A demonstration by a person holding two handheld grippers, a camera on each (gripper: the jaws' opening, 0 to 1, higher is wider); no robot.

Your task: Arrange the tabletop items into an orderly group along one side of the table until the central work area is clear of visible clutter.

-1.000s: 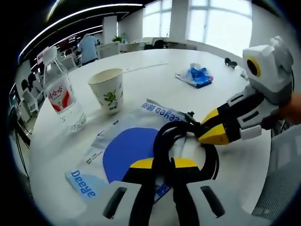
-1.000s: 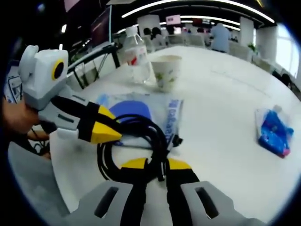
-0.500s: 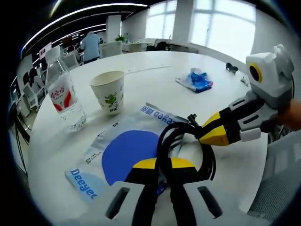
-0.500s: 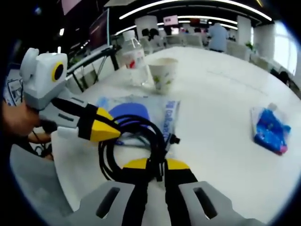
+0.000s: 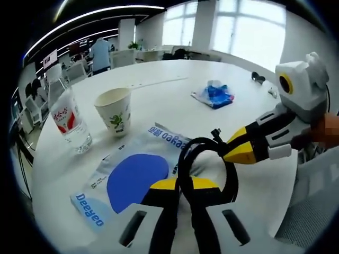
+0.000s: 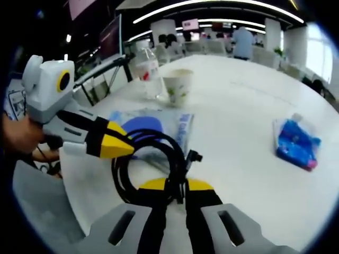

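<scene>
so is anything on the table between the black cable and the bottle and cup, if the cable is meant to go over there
Yes. The blue and white pouch lies flat on the table between the black cable, held by both grippers, and the cup and bottle.

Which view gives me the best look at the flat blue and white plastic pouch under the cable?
The left gripper view: the flat blue and white plastic pouch lies nearly whole there, blue disc and lettering plain, only its near corner under the coiled black cable. In the right gripper view the pouch is foreshortened, partly behind the left tongs and the cable.
</scene>
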